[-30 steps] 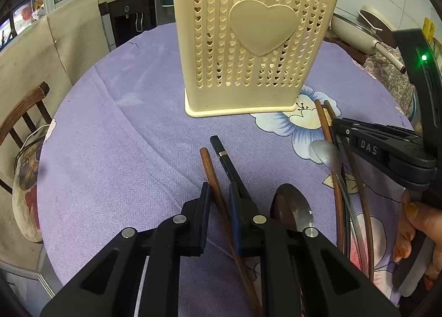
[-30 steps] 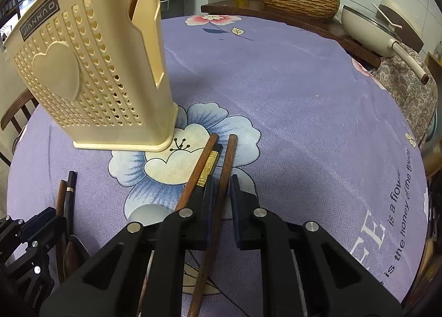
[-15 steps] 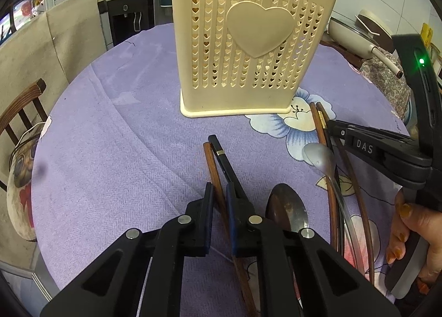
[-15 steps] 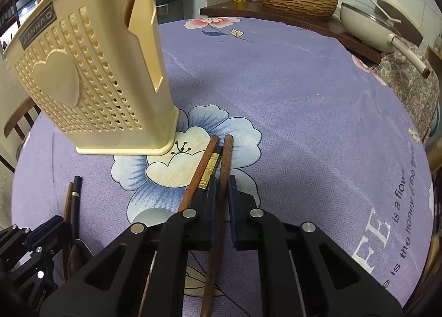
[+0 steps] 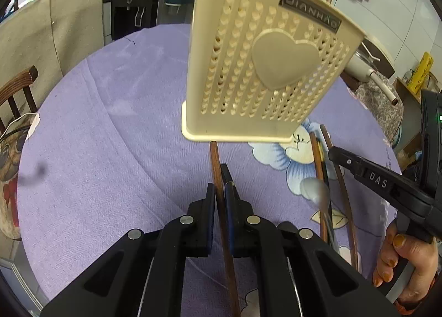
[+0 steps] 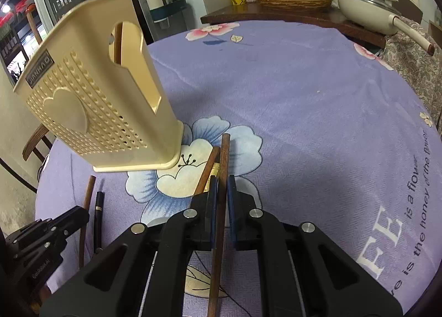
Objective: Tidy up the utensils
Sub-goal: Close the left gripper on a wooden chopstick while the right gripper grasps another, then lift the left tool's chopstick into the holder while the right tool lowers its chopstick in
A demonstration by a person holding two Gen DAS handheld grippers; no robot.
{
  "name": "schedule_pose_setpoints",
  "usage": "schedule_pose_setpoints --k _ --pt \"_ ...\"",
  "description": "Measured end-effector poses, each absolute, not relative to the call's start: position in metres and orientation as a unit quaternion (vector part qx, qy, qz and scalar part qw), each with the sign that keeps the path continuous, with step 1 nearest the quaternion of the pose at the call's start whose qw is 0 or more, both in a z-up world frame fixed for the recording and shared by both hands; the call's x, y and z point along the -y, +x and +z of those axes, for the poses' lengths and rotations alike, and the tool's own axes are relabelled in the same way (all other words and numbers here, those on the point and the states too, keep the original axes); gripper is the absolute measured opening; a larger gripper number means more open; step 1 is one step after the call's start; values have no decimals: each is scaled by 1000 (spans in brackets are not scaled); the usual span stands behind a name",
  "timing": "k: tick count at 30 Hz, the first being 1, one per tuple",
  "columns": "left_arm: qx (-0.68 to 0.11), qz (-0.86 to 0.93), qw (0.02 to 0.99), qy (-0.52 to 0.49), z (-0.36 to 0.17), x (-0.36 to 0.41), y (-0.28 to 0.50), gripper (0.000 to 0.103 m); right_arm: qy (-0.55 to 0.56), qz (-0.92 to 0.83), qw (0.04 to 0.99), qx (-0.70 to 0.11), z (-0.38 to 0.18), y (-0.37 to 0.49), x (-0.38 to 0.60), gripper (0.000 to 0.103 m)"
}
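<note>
Left wrist view showed the left claw [image 5: 220,192] clenched on a brown chopstick [image 5: 216,163] below the cream utensil holder [image 5: 265,68] on the bench [image 5: 96,137]. The right claw [image 6: 220,187] gripped another chopstick [image 6: 224,156]. Lifting well probably meant tipping each upright, then lowering into the holder's open top.

Even indoor light, soft shadows, fisheye-warped edges.

My right gripper [image 6: 220,192] pinches a brown chopstick [image 6: 222,179] between its fingers [image 6: 231,201], just beside the cream utensil holder [image 6: 105,112] on the purple-clothed surface [image 6: 317,112].
</note>
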State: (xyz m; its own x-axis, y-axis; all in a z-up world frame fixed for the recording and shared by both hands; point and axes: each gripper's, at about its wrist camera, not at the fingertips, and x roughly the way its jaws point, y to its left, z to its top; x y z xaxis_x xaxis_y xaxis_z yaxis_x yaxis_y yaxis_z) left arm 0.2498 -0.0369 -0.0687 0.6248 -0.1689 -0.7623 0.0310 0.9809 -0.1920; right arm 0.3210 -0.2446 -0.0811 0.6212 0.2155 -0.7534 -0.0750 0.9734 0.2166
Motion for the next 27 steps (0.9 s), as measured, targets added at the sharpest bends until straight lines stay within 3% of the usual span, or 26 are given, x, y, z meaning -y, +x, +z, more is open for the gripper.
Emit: schedule_pose_setpoints --k 27 --pt "-275 -74 954 -97 52 6 199 6 106 185 935 -285 46 230 289 8"
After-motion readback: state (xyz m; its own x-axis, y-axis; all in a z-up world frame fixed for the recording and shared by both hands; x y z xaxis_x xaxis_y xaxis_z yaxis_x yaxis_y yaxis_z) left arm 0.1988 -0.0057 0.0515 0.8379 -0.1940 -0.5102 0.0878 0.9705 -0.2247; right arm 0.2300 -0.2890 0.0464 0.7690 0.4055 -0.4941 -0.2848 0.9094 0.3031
